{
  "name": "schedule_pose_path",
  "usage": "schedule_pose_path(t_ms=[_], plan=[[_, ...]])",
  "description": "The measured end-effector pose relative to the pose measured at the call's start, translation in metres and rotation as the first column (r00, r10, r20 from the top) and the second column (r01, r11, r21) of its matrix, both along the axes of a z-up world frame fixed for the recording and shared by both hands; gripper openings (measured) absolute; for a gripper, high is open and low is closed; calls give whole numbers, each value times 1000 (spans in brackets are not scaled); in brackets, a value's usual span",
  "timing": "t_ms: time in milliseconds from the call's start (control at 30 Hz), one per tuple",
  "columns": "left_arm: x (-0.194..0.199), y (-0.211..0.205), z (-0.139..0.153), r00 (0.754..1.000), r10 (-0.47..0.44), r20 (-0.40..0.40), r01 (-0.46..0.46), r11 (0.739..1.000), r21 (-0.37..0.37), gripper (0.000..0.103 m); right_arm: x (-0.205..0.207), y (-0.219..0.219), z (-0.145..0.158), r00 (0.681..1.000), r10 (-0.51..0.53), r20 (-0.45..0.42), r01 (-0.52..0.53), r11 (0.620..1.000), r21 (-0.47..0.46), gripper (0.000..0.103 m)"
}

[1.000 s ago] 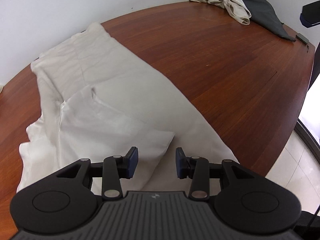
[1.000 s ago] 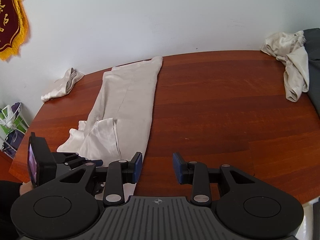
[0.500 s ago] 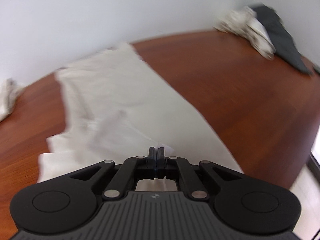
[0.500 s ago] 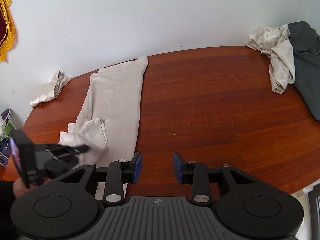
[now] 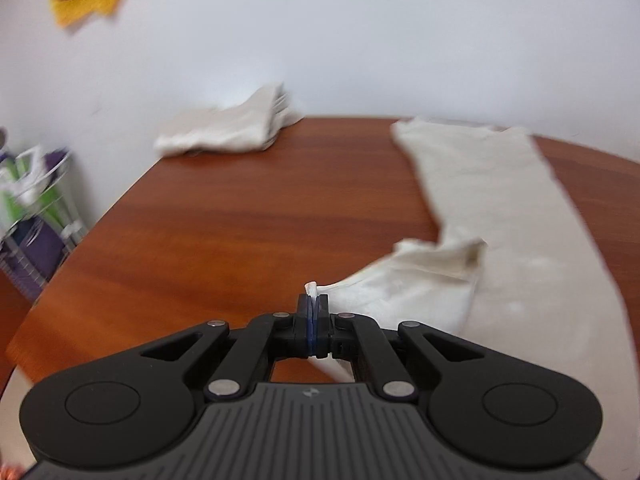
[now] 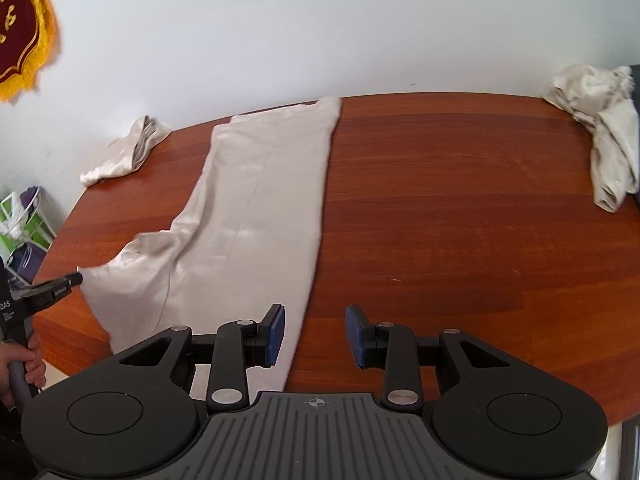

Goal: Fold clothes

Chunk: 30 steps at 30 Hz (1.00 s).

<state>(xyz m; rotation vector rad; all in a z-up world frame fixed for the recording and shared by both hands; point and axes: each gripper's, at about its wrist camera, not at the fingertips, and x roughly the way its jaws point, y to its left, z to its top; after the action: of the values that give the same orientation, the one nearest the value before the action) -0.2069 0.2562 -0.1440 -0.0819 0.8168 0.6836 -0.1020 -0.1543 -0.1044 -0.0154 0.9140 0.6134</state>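
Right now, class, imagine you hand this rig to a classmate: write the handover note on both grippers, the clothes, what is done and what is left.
Left gripper: shut on a corner of the beige garment, pulling it out to the left.
Right gripper: open, empty, over the garment's near right edge.
Garment lies lengthwise on the wooden table, mostly flat, left flap bunched.
A folded beige cloth sits far left; a crumpled beige pile far right.
Done: garment spread. Left: smooth the flap, fold it, then the pile.

Wall pennant (image 6: 22,28), wire rack (image 5: 34,216).
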Motion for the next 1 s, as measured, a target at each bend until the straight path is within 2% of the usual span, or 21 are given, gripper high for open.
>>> schedule_pose_path(t_ms=[100,200,267,500,767,1000], plan=[[-7,15,-10,994,78,-76,-80,996,-30,3,4,14,-1,1000,29,-2,-29,1000,-7,37],[-12,25,-12,991,101,-88,-108,991,-79,6,11,26,-2,999,54,-1,-54,998,-17,37],[-13,28,-9,992,95,-81,-103,989,-103,21,17,34,-2,998,70,1,-70,997,-26,37],[-3,31,14,998,32,-55,-41,985,-170,26,56,58,6,993,120,24,-118,992,-52,37],[65,41,33,999,-32,-25,25,974,-226,33,142,85,18,972,228,63,-222,972,-80,37],[142,52,33,996,-87,29,92,955,-281,38,226,108,8,946,309,92,-302,949,-88,37]])
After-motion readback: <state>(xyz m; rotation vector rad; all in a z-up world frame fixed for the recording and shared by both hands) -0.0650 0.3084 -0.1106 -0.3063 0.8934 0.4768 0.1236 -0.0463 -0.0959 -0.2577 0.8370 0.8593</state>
